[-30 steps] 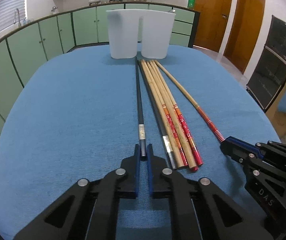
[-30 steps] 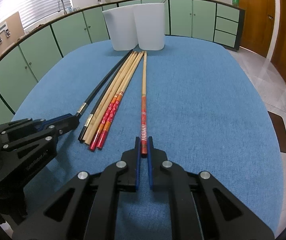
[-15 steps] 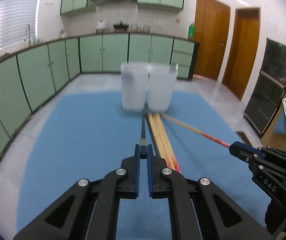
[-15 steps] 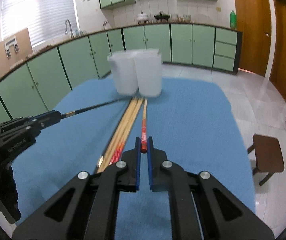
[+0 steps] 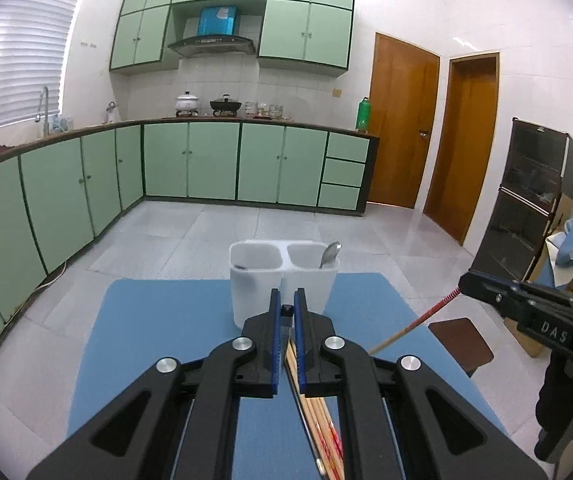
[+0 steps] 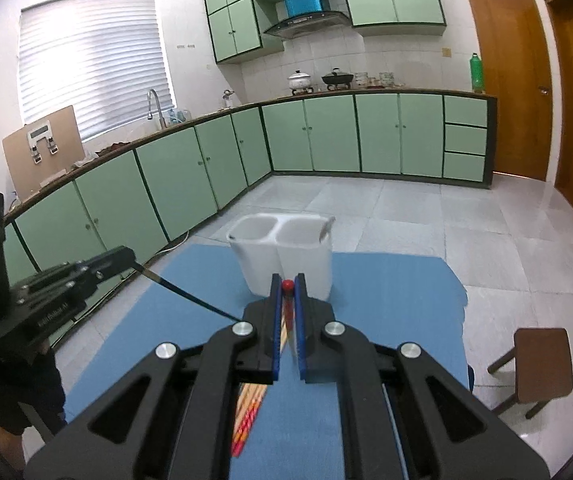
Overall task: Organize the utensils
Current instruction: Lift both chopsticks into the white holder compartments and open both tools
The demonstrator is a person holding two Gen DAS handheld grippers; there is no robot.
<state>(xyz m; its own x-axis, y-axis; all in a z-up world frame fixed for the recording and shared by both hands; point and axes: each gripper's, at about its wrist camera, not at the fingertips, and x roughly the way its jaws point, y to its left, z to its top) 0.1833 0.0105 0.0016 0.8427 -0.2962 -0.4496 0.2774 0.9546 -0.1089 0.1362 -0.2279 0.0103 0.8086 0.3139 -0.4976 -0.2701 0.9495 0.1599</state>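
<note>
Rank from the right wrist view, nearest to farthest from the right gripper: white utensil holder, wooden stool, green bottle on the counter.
From the right gripper:
1. White utensil holder, just ahead on the blue mat.
2. Wooden stool, on the floor, right of the table.
3. Green bottle, far back on the counter, by the door.
</note>
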